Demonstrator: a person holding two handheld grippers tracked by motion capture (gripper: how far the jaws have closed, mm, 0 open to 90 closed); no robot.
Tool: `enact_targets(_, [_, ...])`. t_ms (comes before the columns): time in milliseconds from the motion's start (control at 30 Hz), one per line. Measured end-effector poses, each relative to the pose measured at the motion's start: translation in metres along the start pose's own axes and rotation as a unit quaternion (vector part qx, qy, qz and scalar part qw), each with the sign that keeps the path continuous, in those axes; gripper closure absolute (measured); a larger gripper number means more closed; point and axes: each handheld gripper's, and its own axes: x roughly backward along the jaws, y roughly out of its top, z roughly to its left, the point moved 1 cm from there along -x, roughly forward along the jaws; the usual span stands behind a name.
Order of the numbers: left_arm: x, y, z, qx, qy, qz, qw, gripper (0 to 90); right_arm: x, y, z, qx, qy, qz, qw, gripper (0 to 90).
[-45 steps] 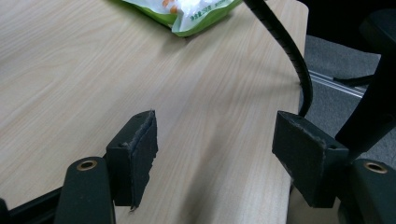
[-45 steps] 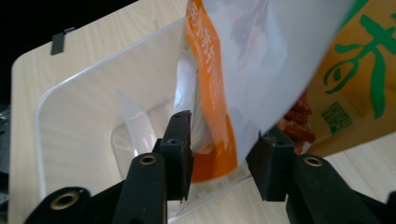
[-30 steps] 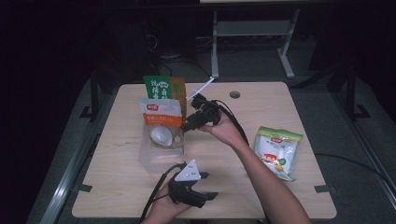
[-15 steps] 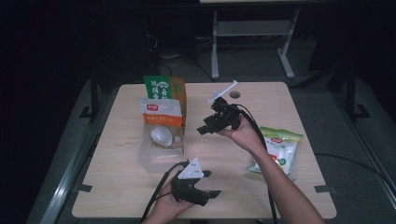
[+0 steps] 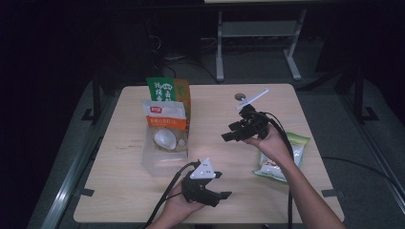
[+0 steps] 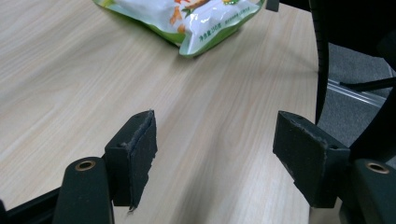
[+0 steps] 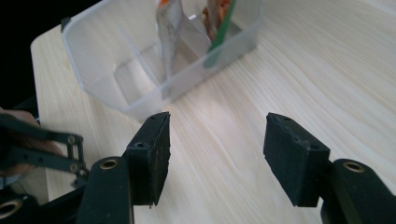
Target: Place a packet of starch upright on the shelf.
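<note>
A clear plastic bin stands left of centre on the wooden table. Upright in it are a white and orange snack bag and, behind that, a green and orange bag. My right gripper hovers right of the bin and points at it. Its jaws have just been opening and hold nothing; in the right gripper view they frame bare table short of the bin. My left gripper rests open near the front edge, pointing right. A green and white snack bag lies flat at the right, ahead of the left gripper as the bag.
A small round grey cap sits in the tabletop at the back. A metal stand is on the floor behind the table. Cables trail from both grippers over the front edge. The table's right edge is close beyond the flat bag.
My right gripper has moved right, away from the bin and toward the flat bag, and its jaws stand wider. The left gripper has stayed put.
</note>
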Motion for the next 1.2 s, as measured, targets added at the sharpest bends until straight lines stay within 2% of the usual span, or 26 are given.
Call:
enact_targets(433, [-0.018,0.014,0.001,0.001,-0.004,-0.001,1.0,29.6,0.033,-0.042,-0.018,-0.041,-0.03,-0.006,0.9987,38.9])
enact_targets(767, [-0.034,0.022,0.005,0.003,-0.006,0.008,0.9999,29.3,0.047,-0.072,-0.03,-0.065,-0.048,-0.002,0.9967,37.2])
enact_targets(867, [-0.039,0.026,0.007,-0.004,-0.005,0.01,0.9999,29.1,0.052,-0.081,-0.033,-0.075,-0.054,-0.003,0.9957,37.0])
enact_targets(1200, [-0.056,0.041,0.01,0.002,0.0,0.001,1.0,30.8,0.066,-0.106,-0.045,-0.1,-0.073,0.0,0.9923,35.5])
